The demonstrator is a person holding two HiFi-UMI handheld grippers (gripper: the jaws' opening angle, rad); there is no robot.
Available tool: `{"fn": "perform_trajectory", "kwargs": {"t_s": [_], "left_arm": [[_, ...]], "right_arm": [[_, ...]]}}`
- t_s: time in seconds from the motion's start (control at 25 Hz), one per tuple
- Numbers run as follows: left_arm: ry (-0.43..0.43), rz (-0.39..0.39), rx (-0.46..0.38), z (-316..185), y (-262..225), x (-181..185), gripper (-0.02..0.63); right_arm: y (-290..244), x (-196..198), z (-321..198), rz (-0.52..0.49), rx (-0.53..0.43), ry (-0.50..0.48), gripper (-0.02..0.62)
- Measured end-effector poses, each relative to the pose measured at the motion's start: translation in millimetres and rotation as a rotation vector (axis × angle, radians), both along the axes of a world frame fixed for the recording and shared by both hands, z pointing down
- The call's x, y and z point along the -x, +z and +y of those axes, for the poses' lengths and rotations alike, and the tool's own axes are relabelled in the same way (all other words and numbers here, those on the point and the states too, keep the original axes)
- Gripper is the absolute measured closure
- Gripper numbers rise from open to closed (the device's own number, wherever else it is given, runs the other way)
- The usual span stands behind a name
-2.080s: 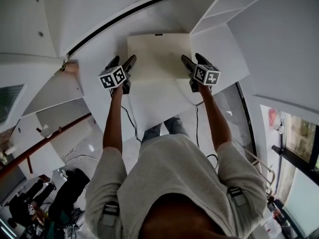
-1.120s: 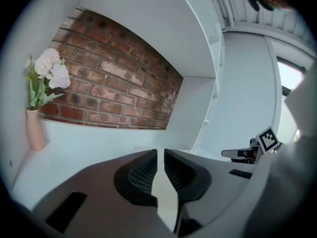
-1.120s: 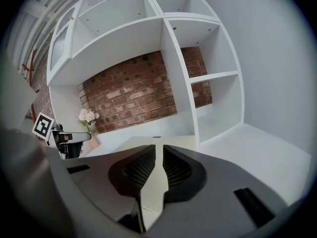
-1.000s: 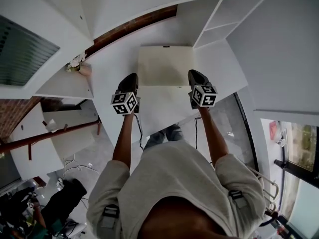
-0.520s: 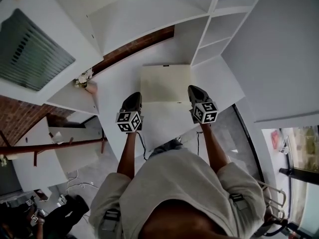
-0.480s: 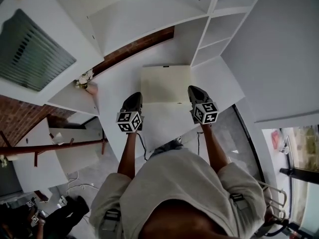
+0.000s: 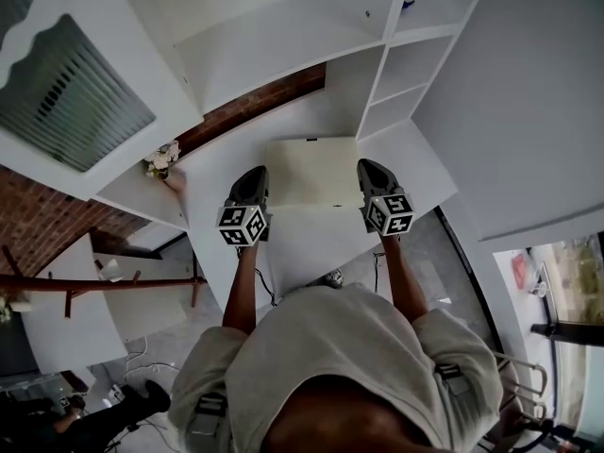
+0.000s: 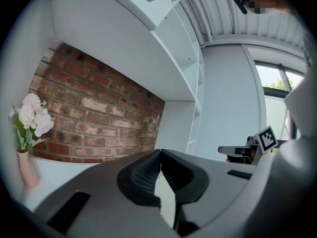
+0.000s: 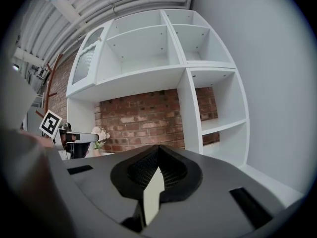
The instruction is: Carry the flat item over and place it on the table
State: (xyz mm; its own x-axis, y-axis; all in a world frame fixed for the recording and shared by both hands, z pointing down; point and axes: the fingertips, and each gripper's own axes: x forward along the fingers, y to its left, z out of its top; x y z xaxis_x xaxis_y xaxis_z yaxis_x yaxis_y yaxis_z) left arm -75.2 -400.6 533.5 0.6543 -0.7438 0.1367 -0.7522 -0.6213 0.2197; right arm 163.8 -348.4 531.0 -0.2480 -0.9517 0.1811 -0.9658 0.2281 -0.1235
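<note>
The left gripper (image 7: pixel 255 179) and right gripper (image 7: pixel 366 172) are clamped on opposite side edges of the flat item (image 7: pixel 311 170), over the middle of the table (image 7: pixel 219 163), toward its back edge. It seems thin, stiff and light, so mid-edge grips should balance it.

Pale grey T-shirt (image 7: pixel 330 347), buckled shoulder straps (image 7: pixel 209 406); black left tool (image 7: pixel 256 172) and right tool (image 7: pixel 366 166).

Flat panel (image 8: pixel 165 199) mostly behind left claw (image 8: pixel 159 158)
</note>
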Motion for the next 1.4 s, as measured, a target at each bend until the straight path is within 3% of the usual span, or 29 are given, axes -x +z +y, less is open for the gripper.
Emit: {"fn": "perform_trajectory", "kwargs": {"t_s": [0.76,1.4], "left_arm": [[0.002,0.016,-0.07,-21,-35,-7,0.589],[0.004,0.011,-0.066,-19,-36,-12,0.589]], "right_arm": [[-25,-8,-18,0.012,-0.051,0.02,0.571],[-26,-10,-16,0.007,-0.048,0.011,0.571]]}}
